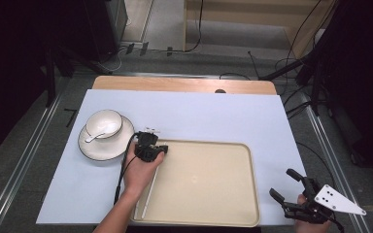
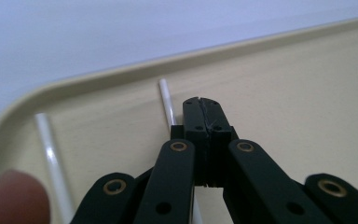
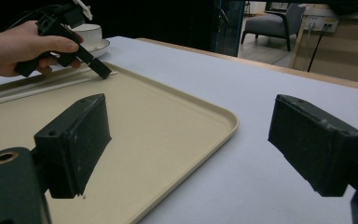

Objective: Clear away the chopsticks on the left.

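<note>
A beige tray (image 1: 233,213) lies in the middle of the white mat. Two thin white sticks (image 1: 150,190) rest along its left side, running from the near edge toward the far left corner. My left gripper (image 1: 163,148) hovers low over that corner, jaws pressed together with nothing between them. In the left gripper view the shut tips (image 2: 203,105) point at the tray floor. One white stick (image 2: 166,100) passes beneath them and the other stick (image 2: 51,158) lies further left. My right gripper (image 1: 282,183) is open off the tray's right side, its pads (image 3: 77,140) empty.
At the left, a white bowl (image 1: 104,124) holding a spoon sits on a dark-rimmed plate (image 1: 97,150), just beyond the left hand. The mat's right edge (image 1: 296,160) runs close by the right gripper. Cables and dark stands lie past the table's far edge.
</note>
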Motion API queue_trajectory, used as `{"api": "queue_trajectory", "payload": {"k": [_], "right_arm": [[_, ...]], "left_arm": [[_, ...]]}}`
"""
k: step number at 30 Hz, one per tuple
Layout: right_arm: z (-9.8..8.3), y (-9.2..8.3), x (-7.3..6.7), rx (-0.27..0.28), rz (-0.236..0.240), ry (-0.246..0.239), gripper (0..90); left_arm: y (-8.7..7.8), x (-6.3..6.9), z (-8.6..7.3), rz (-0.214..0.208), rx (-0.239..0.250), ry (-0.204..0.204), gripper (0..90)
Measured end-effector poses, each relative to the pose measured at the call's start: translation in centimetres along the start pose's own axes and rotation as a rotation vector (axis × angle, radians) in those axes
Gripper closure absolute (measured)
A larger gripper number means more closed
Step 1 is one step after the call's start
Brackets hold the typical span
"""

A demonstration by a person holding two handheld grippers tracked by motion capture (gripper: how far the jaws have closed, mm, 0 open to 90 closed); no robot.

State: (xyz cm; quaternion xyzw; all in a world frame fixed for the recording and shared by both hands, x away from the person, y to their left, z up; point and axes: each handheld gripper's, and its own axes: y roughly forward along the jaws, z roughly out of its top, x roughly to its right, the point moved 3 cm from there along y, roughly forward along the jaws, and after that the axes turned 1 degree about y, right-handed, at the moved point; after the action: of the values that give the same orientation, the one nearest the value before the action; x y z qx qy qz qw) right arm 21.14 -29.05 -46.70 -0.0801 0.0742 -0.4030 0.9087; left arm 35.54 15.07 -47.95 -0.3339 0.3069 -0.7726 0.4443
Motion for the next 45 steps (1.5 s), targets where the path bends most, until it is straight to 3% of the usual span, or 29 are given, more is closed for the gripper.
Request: {"api": "queue_trajectory", "payload": {"k": [8, 23, 28, 31, 34, 41, 45], "right_arm": [[-0.1, 0.1, 0.0, -0.004, 0.000, 0.001, 12.9], [-0.1, 0.0, 0.1, -0.004, -0.003, 0.001, 12.9], [-0.1, 0.1, 0.0, -0.004, -0.001, -0.001, 12.9], [-0.1, 0.1, 0.0, -0.003, -0.003, -0.002, 12.9], [-0.1, 0.0, 0.0, -0.005, -0.005, -0.003, 12.9], [0.0, -0.3, 0.2, 0.004, -0.012, 0.014, 12.9], [0.0, -0.4, 0.1, 0.019, -0.005, 0.027, 12.9]], "left_arm": [[-0.4, -1.5, 0.1, 0.017, 0.015, -0.027, 90.0], [-0.7, -2.4, 0.0, 0.022, 0.030, -0.045, 90.0], [-0.7, -2.4, 0.0, 0.022, 0.030, -0.030, 90.0], [-1.0, -2.2, -0.1, -0.002, 0.029, -0.015, 89.0], [-1.6, -1.9, 0.0, -0.036, 0.060, -0.012, 80.6], [-3.5, -1.8, -0.3, -0.097, 0.131, 0.068, 55.5], [-4.5, -1.8, -0.7, -0.126, 0.162, 0.089, 38.6]]}}
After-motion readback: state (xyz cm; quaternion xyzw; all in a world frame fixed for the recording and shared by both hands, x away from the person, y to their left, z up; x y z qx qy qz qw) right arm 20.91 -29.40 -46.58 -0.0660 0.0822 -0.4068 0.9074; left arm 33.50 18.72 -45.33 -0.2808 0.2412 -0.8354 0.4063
